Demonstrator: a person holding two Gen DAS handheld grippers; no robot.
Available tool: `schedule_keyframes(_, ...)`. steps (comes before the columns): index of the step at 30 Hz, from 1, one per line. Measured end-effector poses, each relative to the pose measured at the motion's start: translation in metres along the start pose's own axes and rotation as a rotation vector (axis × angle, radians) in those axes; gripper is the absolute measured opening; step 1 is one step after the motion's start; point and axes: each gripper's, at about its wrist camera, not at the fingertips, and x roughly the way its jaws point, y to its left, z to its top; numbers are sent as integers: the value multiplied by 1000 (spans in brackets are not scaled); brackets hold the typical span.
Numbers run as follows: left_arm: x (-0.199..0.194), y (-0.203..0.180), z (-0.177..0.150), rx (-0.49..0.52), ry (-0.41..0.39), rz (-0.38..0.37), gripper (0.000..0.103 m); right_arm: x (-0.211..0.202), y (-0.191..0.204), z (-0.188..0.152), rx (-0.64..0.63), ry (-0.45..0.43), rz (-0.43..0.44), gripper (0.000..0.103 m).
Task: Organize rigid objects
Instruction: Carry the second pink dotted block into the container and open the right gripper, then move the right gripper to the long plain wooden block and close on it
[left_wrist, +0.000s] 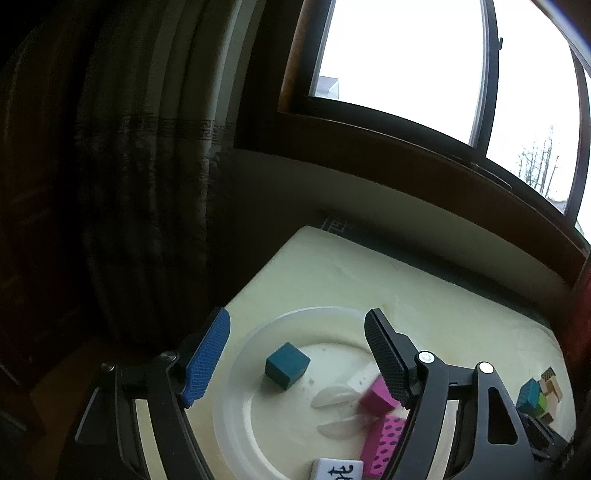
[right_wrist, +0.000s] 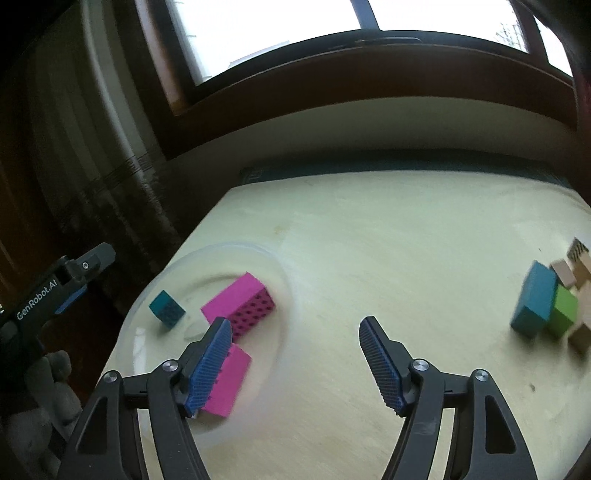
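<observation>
Fingers of both the left gripper (left_wrist: 297, 360) and right gripper (right_wrist: 295, 363) stand wide, empty; blocks gather in the plate (right_wrist: 162, 273) for sorting.

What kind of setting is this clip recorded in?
Probably a room in a home: a dark wood-framed window, a heavy patterned curtain, and a pale table with toy blocks in a translucent dish.

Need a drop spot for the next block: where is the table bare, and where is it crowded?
Bare table lies between the clear plate and the block cluster, back to the window-side edge. The plate's far-left part beyond the teal cube is free; its near side is crowded by the pink blocks.
</observation>
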Motion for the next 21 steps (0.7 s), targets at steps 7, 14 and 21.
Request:
schedule_keyframes(7, -1, -9, -4, 22, 11, -25, 76, -7, -19, -8, 39, 0, -26, 75)
schedule_keyframes(14, -1, -18, -9, 43, 30, -50, 76, -19, -40, -18, 55, -14, -75, 75)
schedule_keyframes(21, -4, -31, -14, 75, 41, -73, 76, -35, -77, -29, 93, -17, -136, 75)
